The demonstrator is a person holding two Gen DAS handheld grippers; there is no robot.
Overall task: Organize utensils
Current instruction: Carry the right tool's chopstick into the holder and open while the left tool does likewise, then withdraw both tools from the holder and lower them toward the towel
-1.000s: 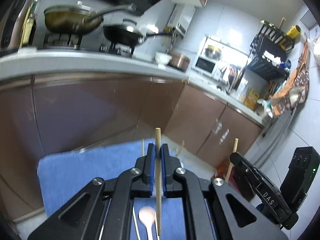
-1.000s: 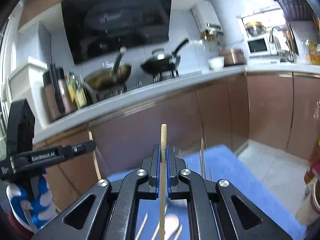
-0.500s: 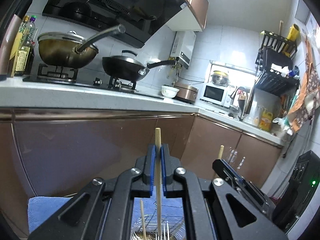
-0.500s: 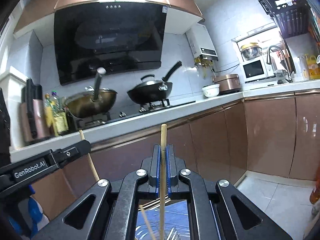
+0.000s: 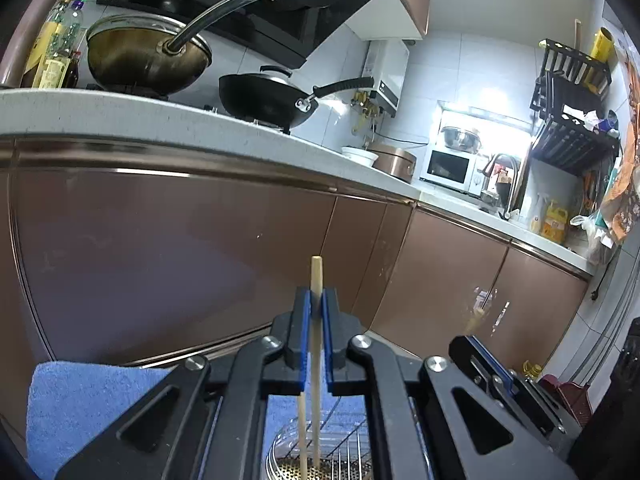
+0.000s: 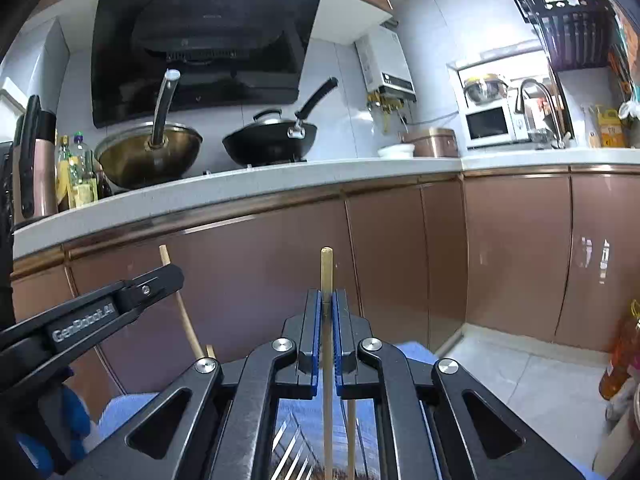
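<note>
My left gripper (image 5: 316, 300) is shut on a wooden chopstick (image 5: 317, 276) held upright. Its lower end reaches down into a clear utensil holder (image 5: 280, 452) with a perforated bottom, beside a second chopstick (image 5: 302, 432) standing there. My right gripper (image 6: 327, 304) is shut on another upright chopstick (image 6: 327, 268), whose lower end drops toward the holder's wire grid (image 6: 296, 448) next to one more stick (image 6: 351, 432). The two grippers sit side by side. In the right wrist view the left one's chopstick (image 6: 186, 316) shows at the left.
A blue cloth (image 5: 80, 400) lies under the holder on the table. Brown cabinet doors (image 6: 400, 260) stand close ahead under a white counter (image 6: 280, 184) with two woks on a stove. A tiled floor (image 6: 520, 380) lies to the right.
Both grippers carried their chopsticks away from the blue cloth and spoon, levelled out and sank. The utensil holder has come into view below, and the chopstick ends now reach into it.
</note>
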